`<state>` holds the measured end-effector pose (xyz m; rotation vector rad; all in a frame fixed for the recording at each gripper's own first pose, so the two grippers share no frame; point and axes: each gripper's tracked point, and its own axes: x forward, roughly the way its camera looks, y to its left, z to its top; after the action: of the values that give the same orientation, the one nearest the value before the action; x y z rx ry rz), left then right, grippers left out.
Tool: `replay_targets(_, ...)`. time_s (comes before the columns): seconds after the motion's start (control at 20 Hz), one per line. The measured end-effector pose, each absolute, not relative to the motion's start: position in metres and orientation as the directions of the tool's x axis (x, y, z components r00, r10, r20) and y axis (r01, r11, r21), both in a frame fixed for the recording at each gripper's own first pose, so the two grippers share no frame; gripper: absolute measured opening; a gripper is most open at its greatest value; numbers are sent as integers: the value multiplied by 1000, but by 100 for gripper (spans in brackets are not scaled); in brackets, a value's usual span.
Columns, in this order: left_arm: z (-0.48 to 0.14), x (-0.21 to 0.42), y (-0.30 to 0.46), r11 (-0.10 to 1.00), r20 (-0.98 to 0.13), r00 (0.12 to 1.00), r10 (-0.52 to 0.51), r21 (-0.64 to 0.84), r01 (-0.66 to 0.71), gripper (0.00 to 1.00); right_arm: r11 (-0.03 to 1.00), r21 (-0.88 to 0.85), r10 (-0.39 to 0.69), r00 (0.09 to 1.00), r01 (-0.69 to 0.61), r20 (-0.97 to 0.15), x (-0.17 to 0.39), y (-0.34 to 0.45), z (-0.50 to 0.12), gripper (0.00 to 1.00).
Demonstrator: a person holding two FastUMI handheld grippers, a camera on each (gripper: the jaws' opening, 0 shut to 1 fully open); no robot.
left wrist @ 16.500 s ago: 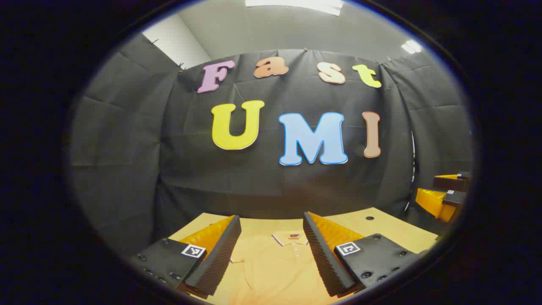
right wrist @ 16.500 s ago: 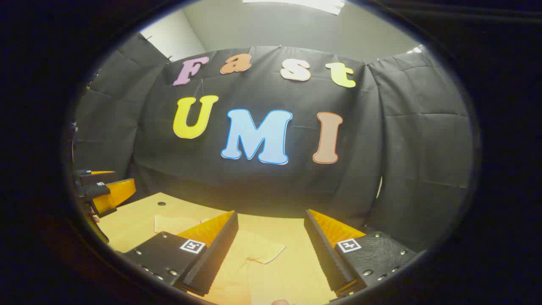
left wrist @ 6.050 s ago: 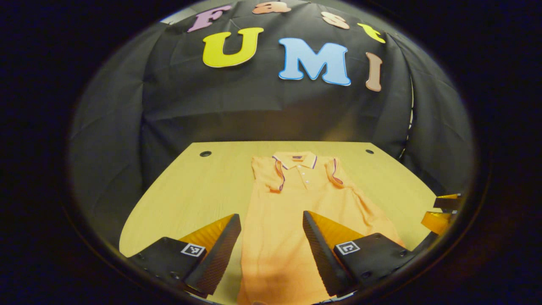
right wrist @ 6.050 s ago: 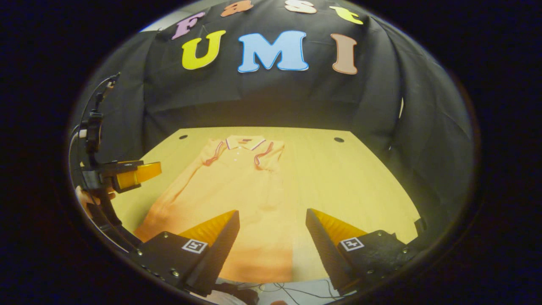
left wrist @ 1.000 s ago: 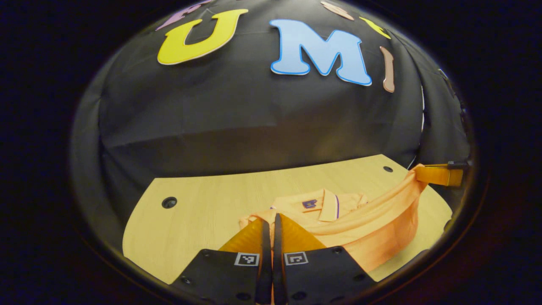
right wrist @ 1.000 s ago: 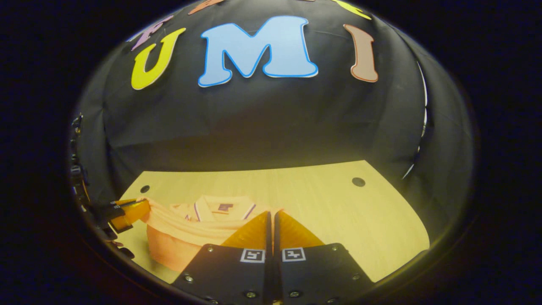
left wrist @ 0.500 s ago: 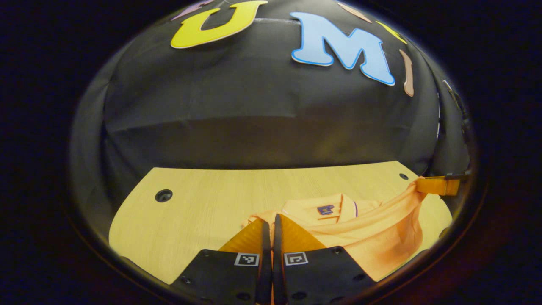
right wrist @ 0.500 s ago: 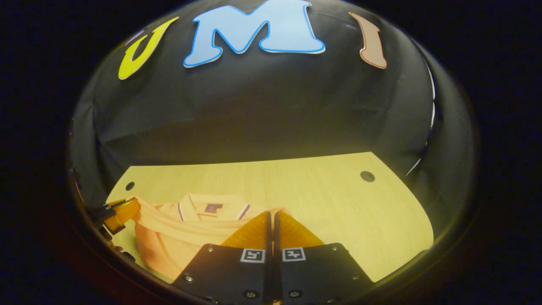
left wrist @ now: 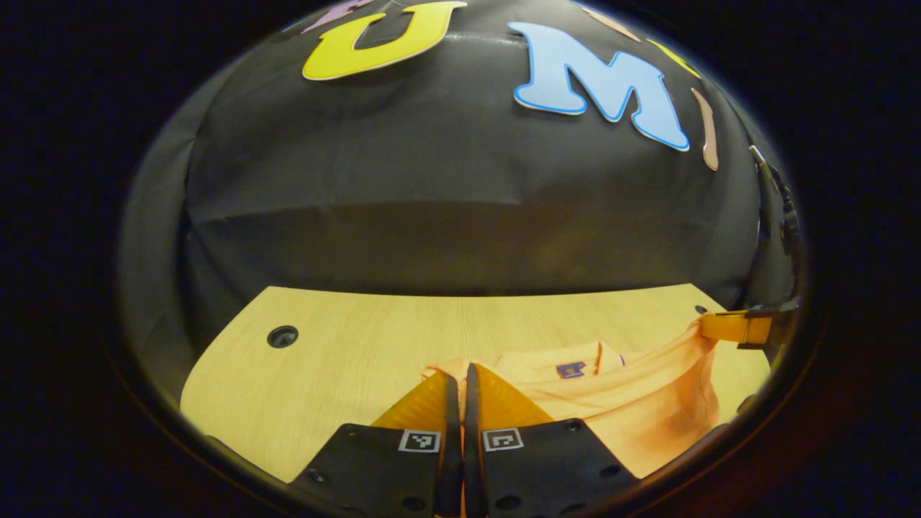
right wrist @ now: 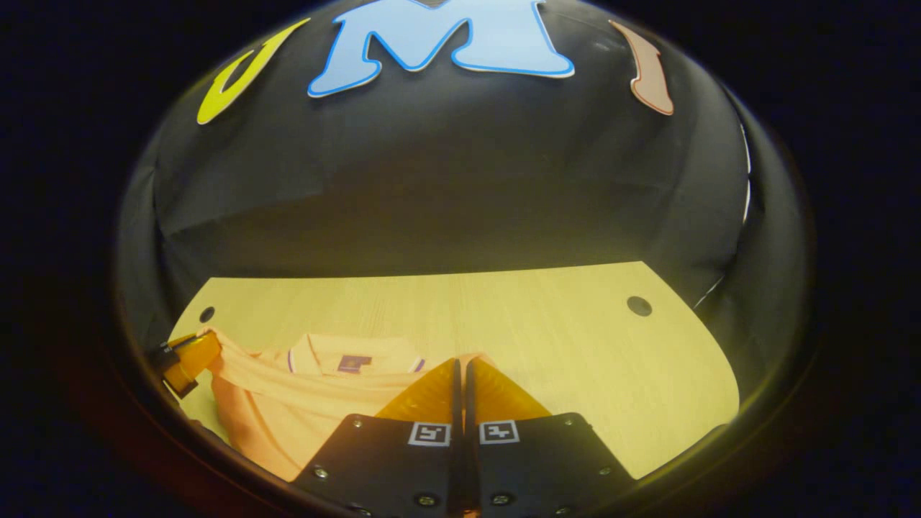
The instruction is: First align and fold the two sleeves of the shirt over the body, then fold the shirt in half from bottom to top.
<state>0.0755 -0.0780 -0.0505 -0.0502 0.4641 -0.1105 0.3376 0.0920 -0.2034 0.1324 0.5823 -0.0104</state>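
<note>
Jaws of the left gripper (left wrist: 457, 374) are closed together with only a thin slit between them, and orange cloth of the shirt (left wrist: 633, 403) shows at their tips and in the slit at the near edge of the left gripper view; they appear clamped on the hem corner. Jaws of the right gripper (right wrist: 459, 368) stand the same way, pressed shut with a sliver of the shirt (right wrist: 288, 410) cloth between them.

The hem edge runs taut between the two grippers, lifted off the table (left wrist: 345, 352). Below and beyond that edge the shirt body sags in a loose fold.

Left gripper view: the right gripper (left wrist: 734, 327) appears at the far right, its tips pinching the other hem corner. The collar (left wrist: 575, 363), with a dark neck label, lies just beyond the raised edge. A round hole (left wrist: 282, 336) sits in the table to the left.

Right gripper view: the left gripper (right wrist: 188, 357) appears at the left edge, gripping its hem corner. The collar (right wrist: 345, 356) lies flat on the table (right wrist: 561, 338) behind the lifted hem. Bare wood extends right, with one hole (right wrist: 638, 306) at the far right and another hole (right wrist: 207, 314) at the far left. The booth wall (right wrist: 446, 173) of black cloth rises behind.
</note>
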Motion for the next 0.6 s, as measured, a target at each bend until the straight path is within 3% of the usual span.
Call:
replay_targets(0.05,-56,76,-79,993,-450,886,-111,-74,87,7,992,118,27,832,46,-555,340,93,-206,4)
replay_targets(0.1,-61,76,-80,993,-460,881,-111,-78,85,7,993,112,24,827,47,-562,340,93,-210,0)
replay_targets(0.3,-68,69,-82,994,-474,875,-99,-90,63,7,996,80,20,810,34,-586,334,95,-219,2)
replay_targets(0.5,-63,61,-85,993,-473,876,-99,-98,60,16,998,62,20,811,20,-585,326,95,-212,7)
replay_targets(0.6,-55,55,-86,993,-465,880,-100,-102,59,16,998,60,17,823,22,-568,321,93,-203,10)
